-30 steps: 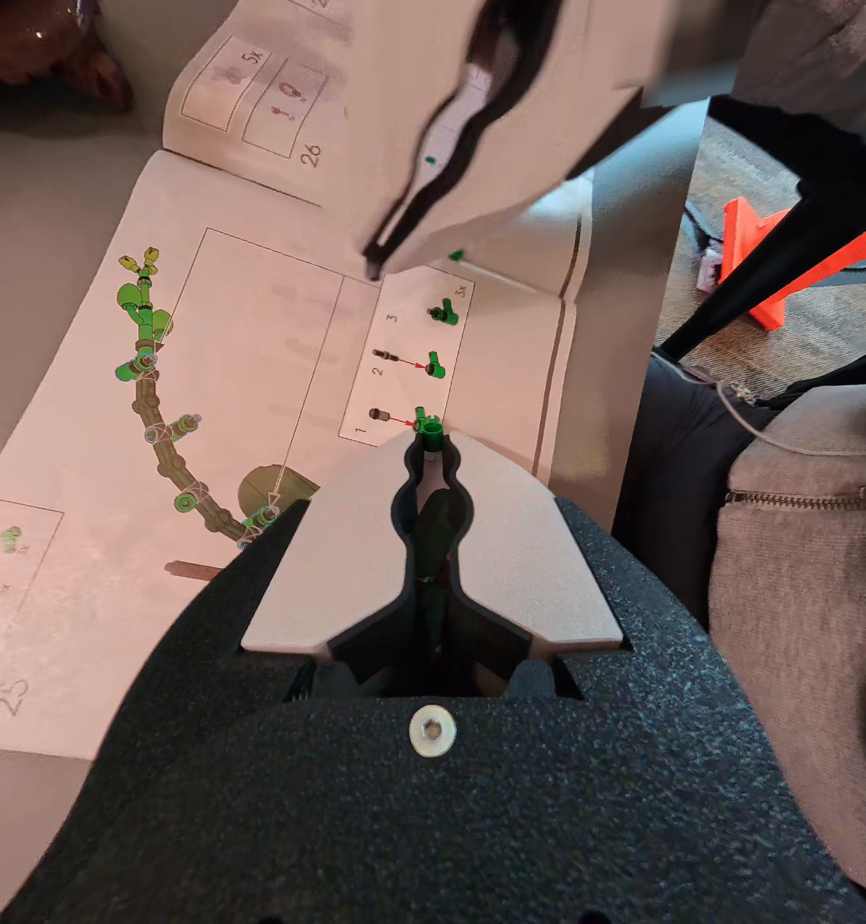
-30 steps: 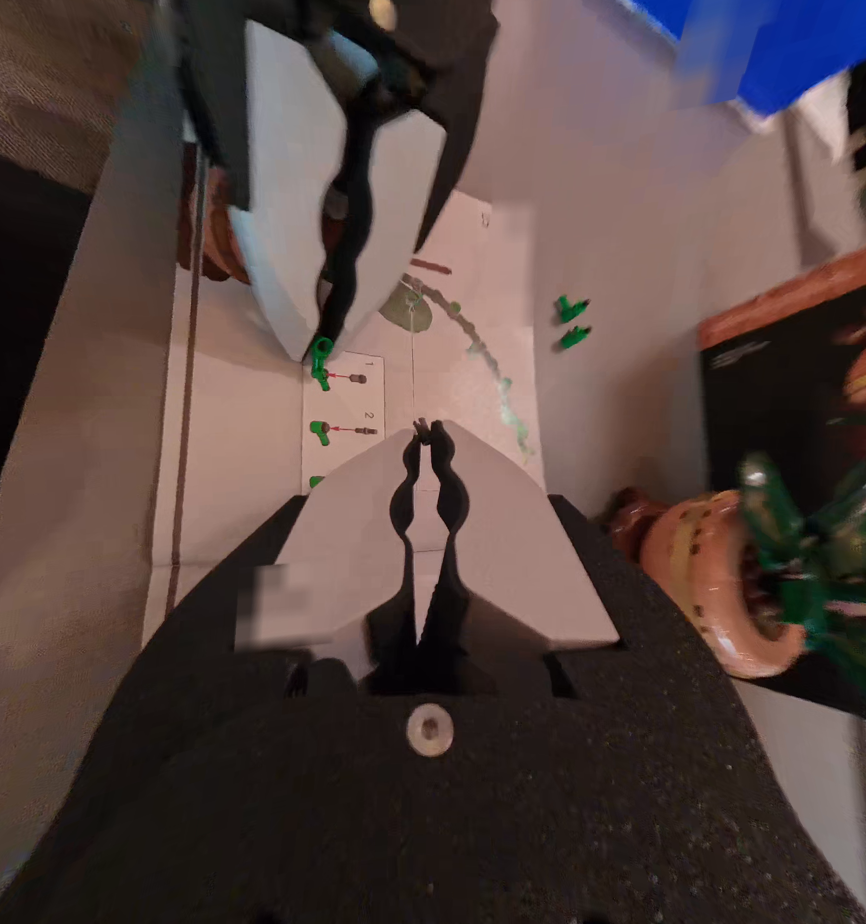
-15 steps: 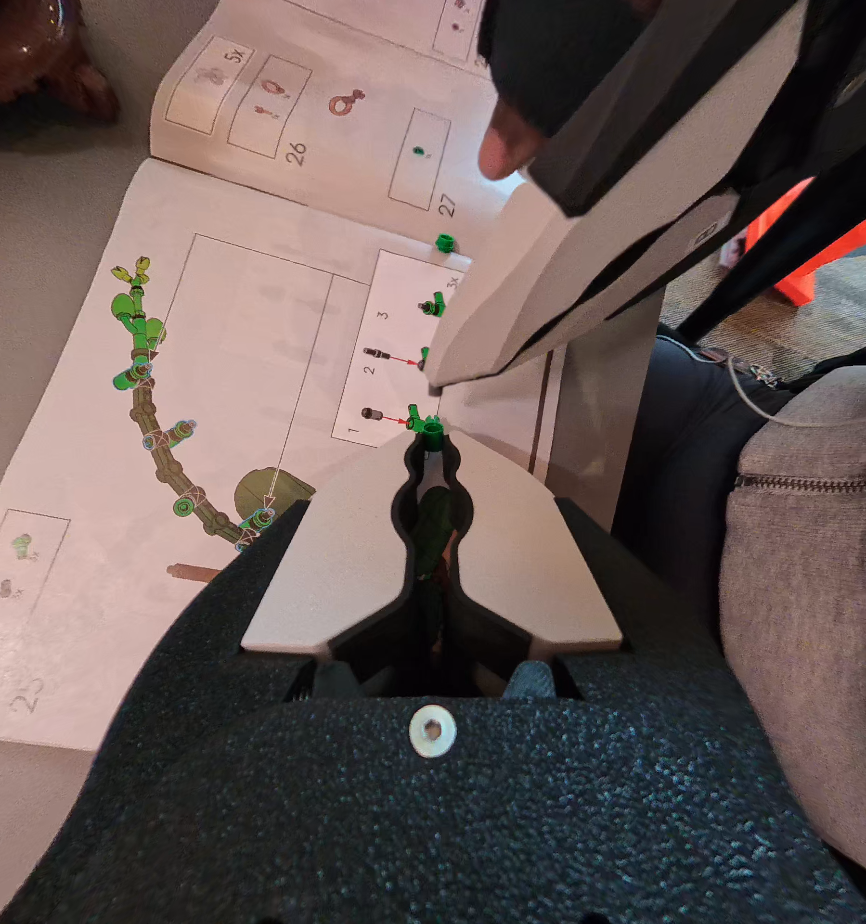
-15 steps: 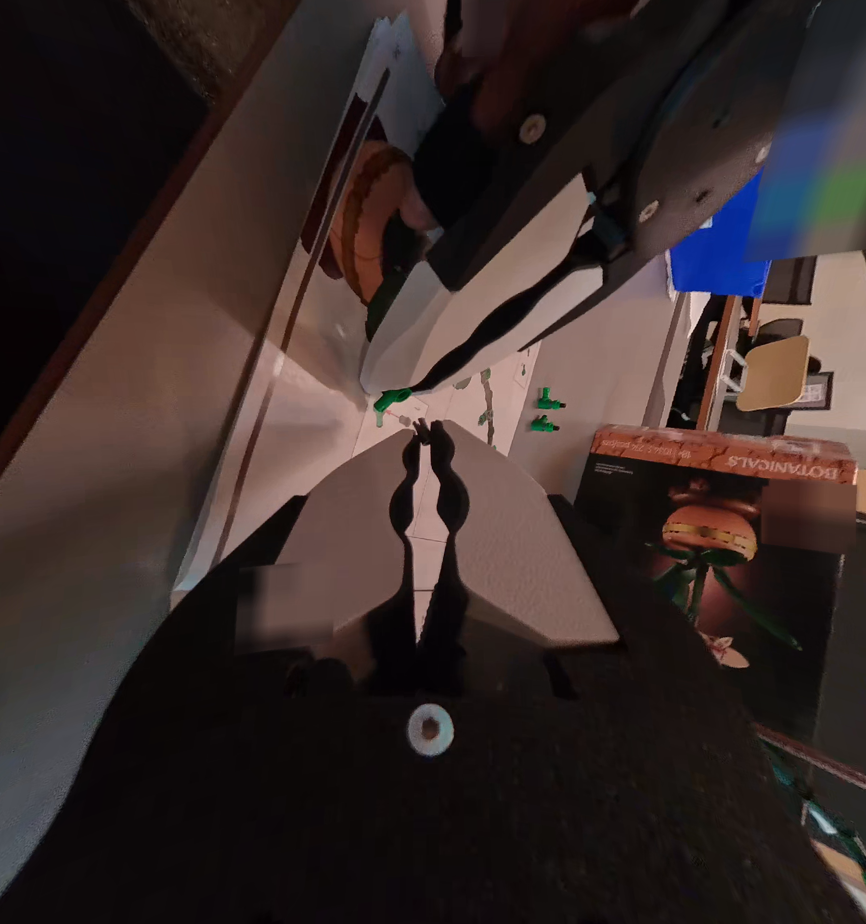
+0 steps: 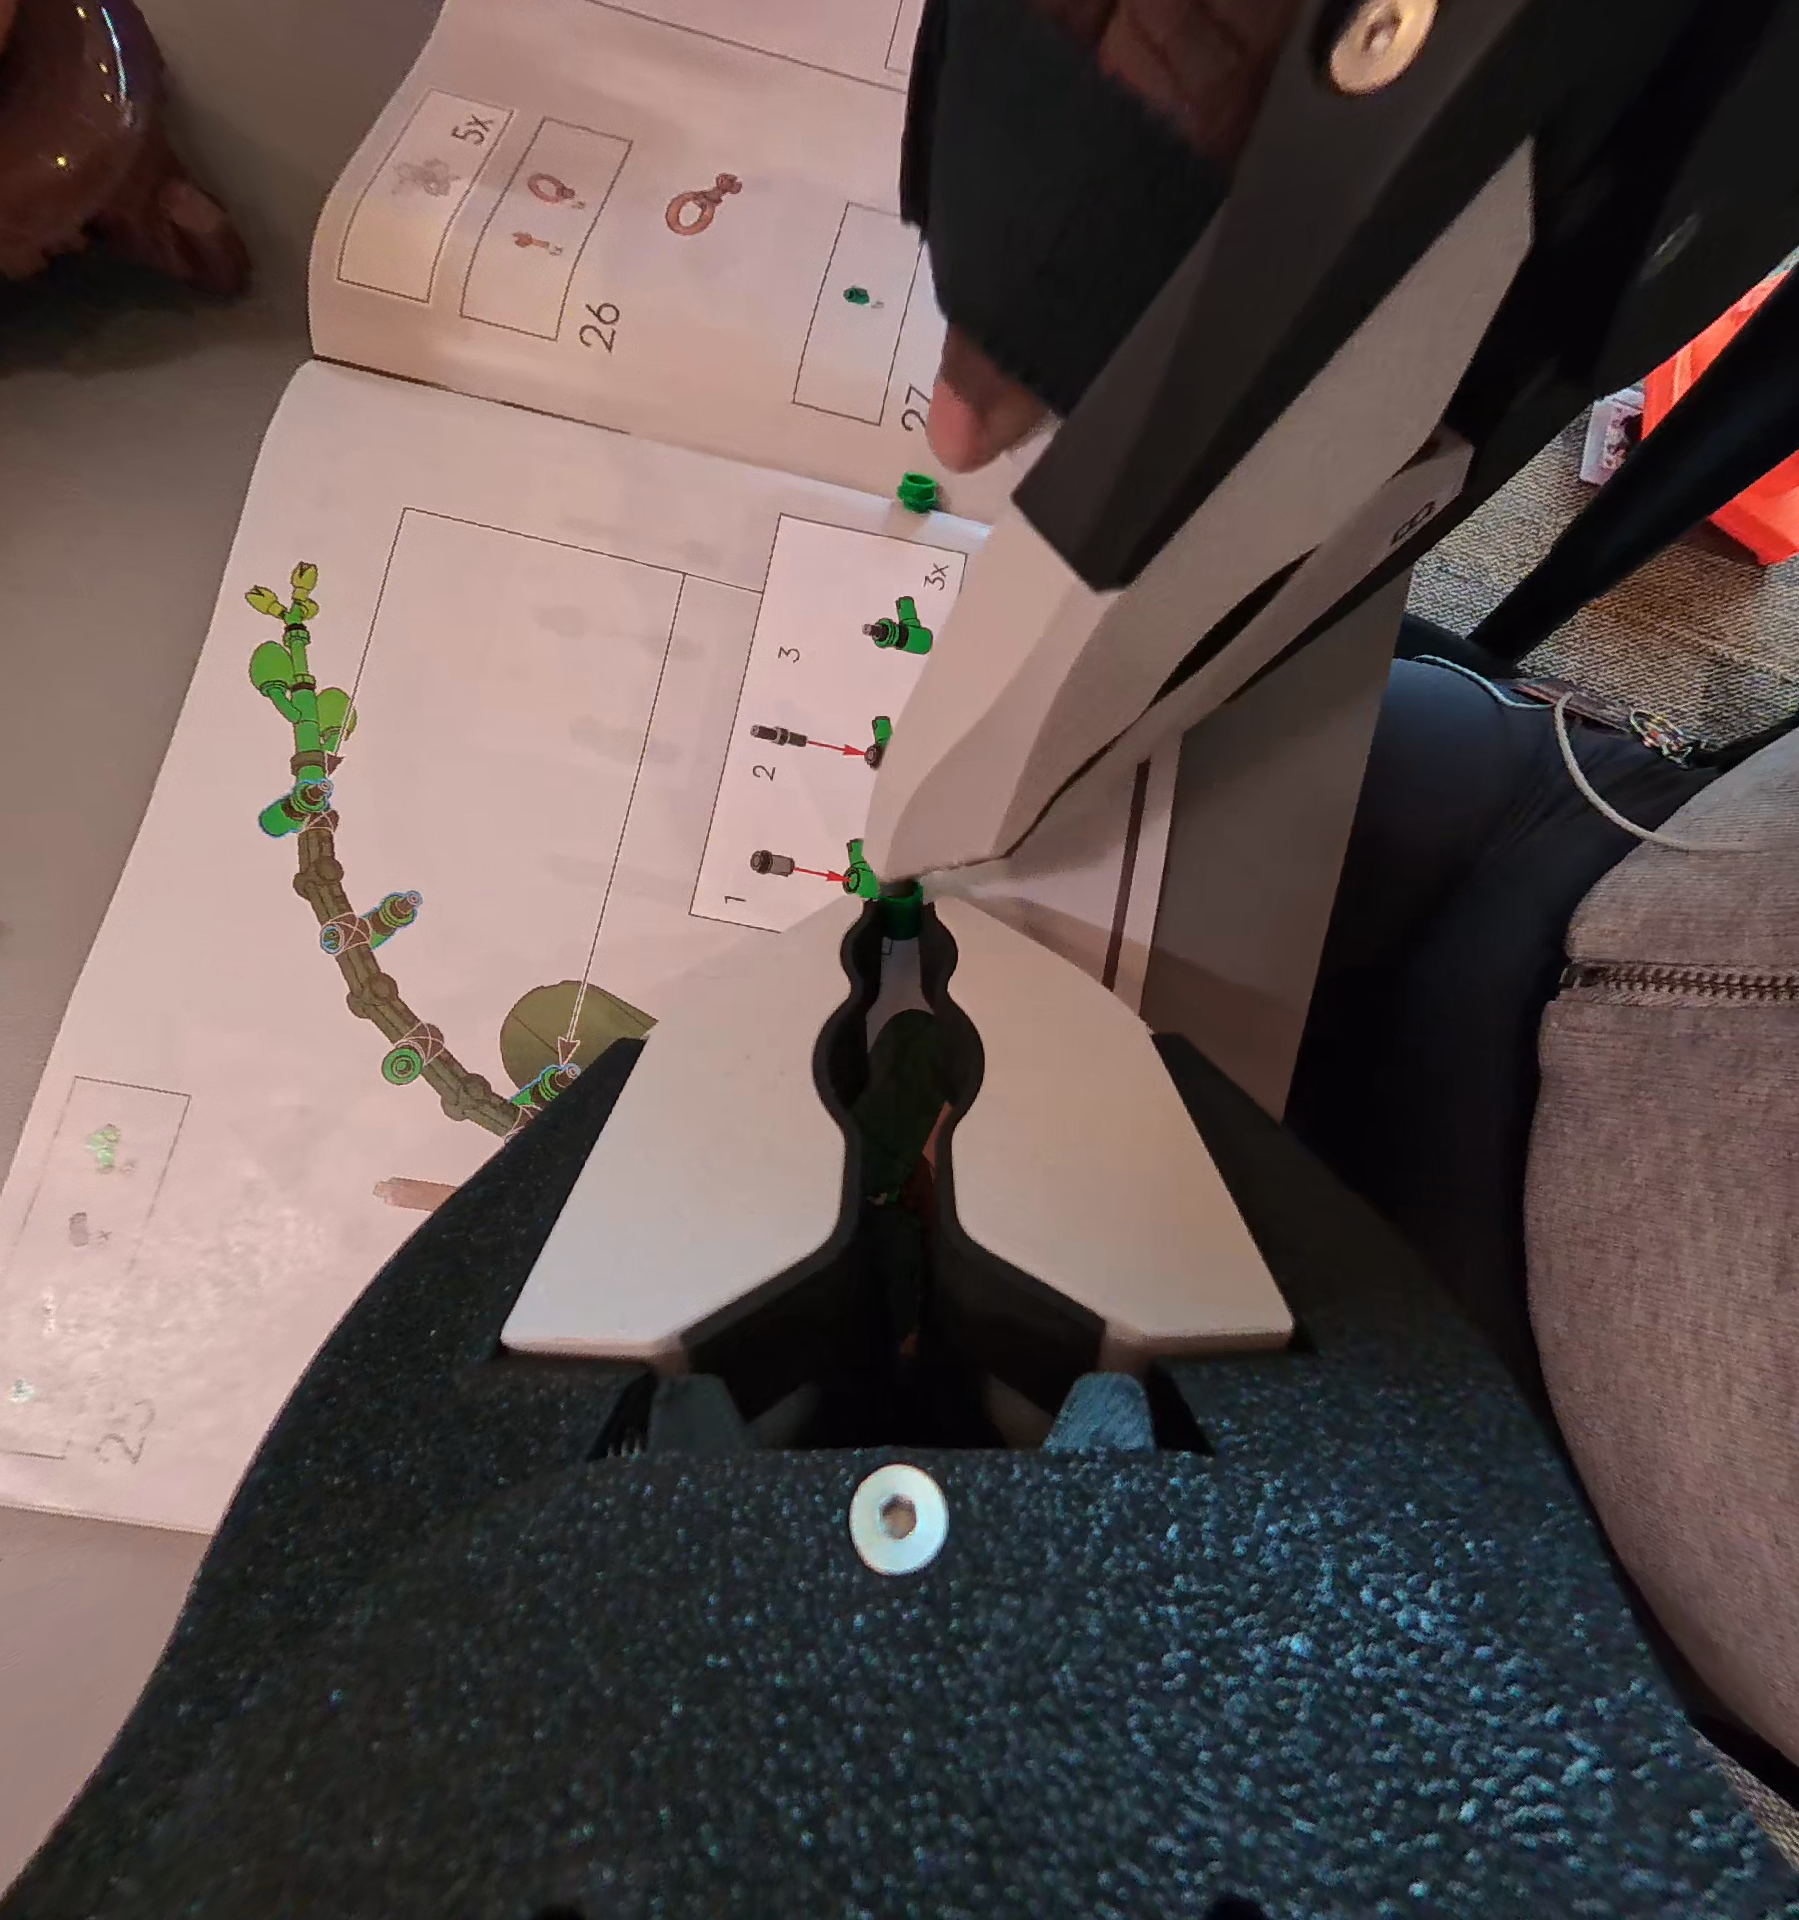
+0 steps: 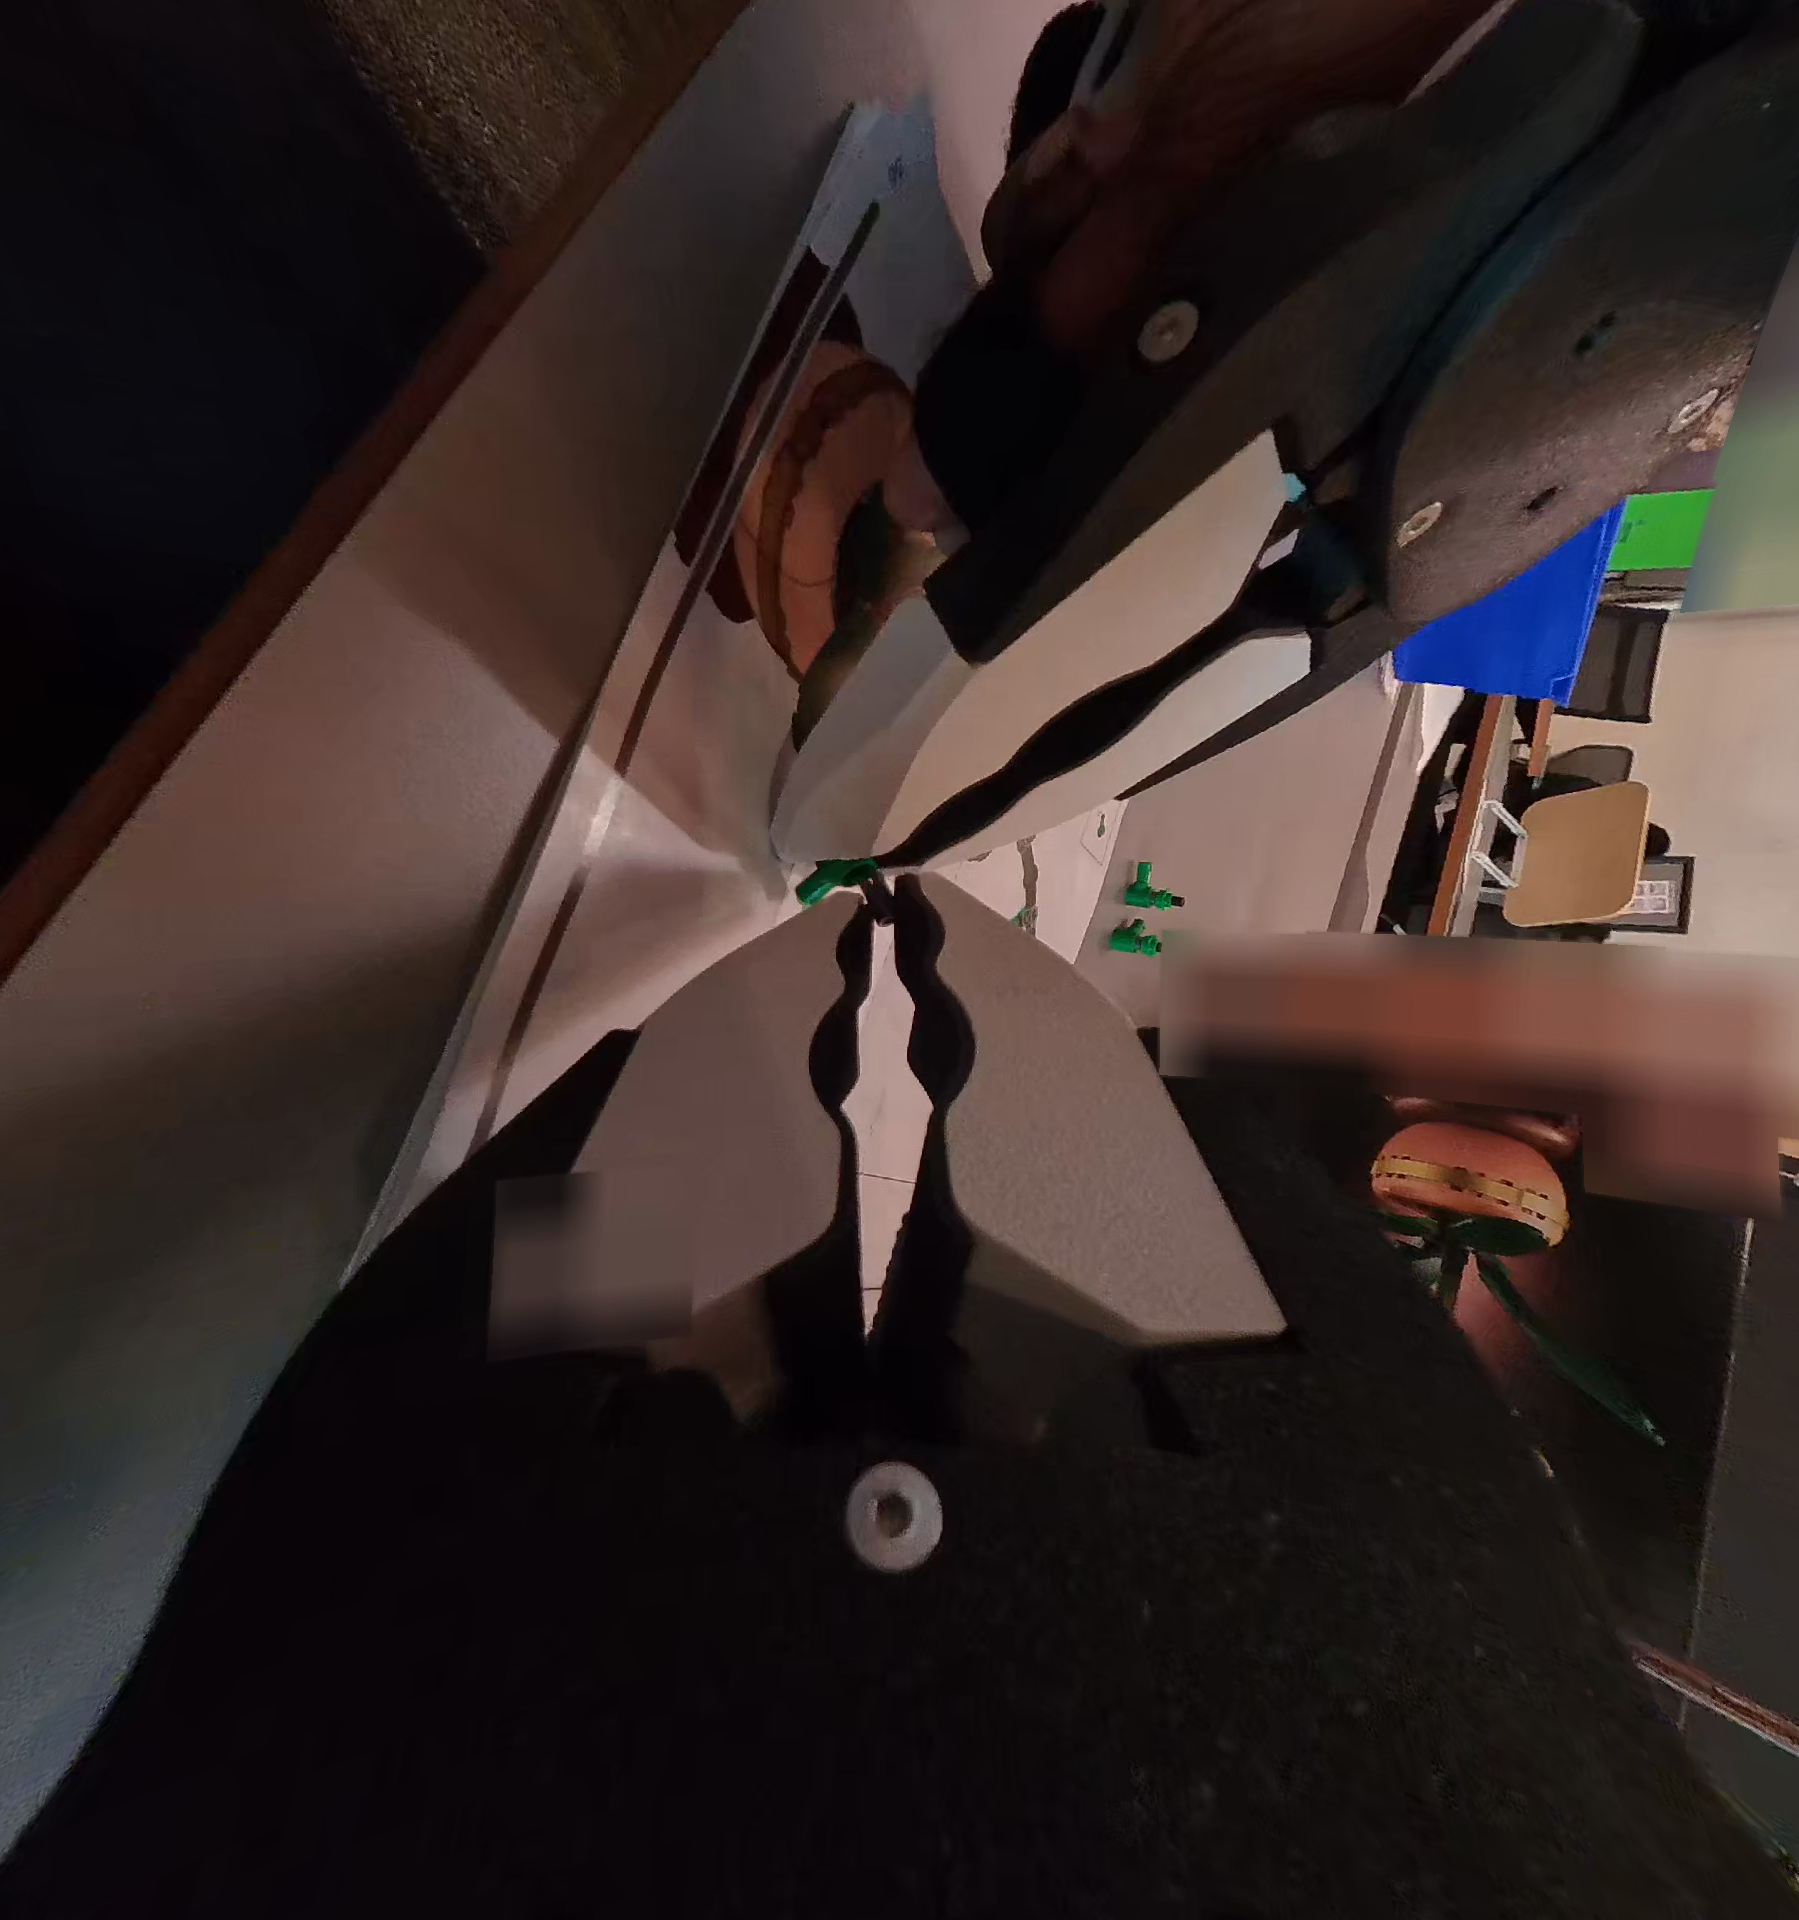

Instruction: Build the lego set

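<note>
Green elbow piece (image 5: 900, 906) sits pinched in my left gripper (image 5: 900, 914) above the open booklet's (image 5: 521, 790) table-edge side, while my right gripper (image 6: 882, 902) pinches a tiny dark pin (image 6: 880, 900), so I should line them up slowly.

The left wrist view is evenly lit and mostly sharp, with soft glare on the booklet (image 5: 521, 935). The right wrist view is dim, its lower half near black, strongly bent at the edges, with blurred patches.
</note>
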Demonstrator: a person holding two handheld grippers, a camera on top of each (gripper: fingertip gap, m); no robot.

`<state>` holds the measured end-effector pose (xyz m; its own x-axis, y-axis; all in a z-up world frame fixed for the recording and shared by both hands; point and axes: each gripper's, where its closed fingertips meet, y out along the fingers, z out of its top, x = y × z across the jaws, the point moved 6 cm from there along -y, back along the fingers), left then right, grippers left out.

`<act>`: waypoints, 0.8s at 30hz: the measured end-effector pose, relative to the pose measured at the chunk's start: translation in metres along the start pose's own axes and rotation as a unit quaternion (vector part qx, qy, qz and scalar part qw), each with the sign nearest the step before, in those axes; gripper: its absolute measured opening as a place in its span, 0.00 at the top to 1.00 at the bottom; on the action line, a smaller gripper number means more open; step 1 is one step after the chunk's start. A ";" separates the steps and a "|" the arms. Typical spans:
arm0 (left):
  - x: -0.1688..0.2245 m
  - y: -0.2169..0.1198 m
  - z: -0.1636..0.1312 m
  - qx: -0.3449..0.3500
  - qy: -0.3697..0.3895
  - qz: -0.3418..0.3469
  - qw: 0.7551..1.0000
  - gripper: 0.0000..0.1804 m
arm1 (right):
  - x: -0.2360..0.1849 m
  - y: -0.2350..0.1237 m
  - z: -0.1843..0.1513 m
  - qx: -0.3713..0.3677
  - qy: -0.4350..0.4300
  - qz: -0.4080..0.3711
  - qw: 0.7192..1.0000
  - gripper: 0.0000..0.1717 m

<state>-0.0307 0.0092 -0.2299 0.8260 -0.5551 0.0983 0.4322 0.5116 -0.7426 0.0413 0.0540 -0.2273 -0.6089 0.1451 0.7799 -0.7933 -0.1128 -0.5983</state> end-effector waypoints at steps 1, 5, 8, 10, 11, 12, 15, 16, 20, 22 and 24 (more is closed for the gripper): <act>0.000 0.000 0.000 0.000 0.000 -0.001 1.000 0.97 | 0.000 0.000 0.000 0.001 0.003 0.002 1.000 0.98; 0.000 -0.001 0.000 0.002 -0.003 -0.004 1.000 0.97 | 0.000 0.000 0.000 0.003 0.003 0.004 1.000 0.98; -0.001 0.000 0.000 0.003 -0.003 -0.004 1.000 0.97 | -0.001 0.000 0.000 0.005 -0.001 0.005 1.000 0.98; -0.001 0.000 0.000 0.002 -0.001 -0.004 1.000 0.97 | -0.001 0.000 0.000 0.006 -0.004 0.004 1.000 0.98; 0.000 0.000 0.000 0.001 0.001 -0.003 1.000 0.97 | -0.001 0.000 0.000 0.007 -0.006 0.005 1.000 0.98; 0.000 0.000 0.000 0.000 0.002 -0.003 1.000 0.96 | -0.001 0.000 0.000 0.008 -0.005 0.008 1.000 0.98; 0.000 0.000 0.000 0.000 0.004 -0.002 1.000 0.97 | -0.001 0.001 -0.001 0.014 0.001 0.017 1.000 0.98; 0.000 0.000 0.000 0.001 0.005 -0.001 1.000 0.97 | -0.001 0.001 -0.001 0.014 0.002 0.019 1.000 0.98; -0.001 0.000 -0.001 0.006 0.002 -0.005 1.000 0.97 | -0.002 0.001 -0.003 0.026 0.027 0.016 0.999 0.98; -0.002 0.000 -0.001 0.011 -0.002 -0.009 1.000 0.96 | -0.001 0.001 -0.004 0.034 0.054 0.016 0.998 0.98; -0.002 0.000 -0.002 0.019 -0.007 -0.012 1.000 0.96 | -0.001 0.001 -0.006 0.040 0.095 0.017 0.995 0.98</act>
<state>-0.0329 0.0089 -0.2313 0.8198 -0.5590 0.1245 0.4654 0.5236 -0.7136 0.0411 0.0597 -0.2296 -0.6302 0.3224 0.7064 -0.7746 -0.1982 -0.6006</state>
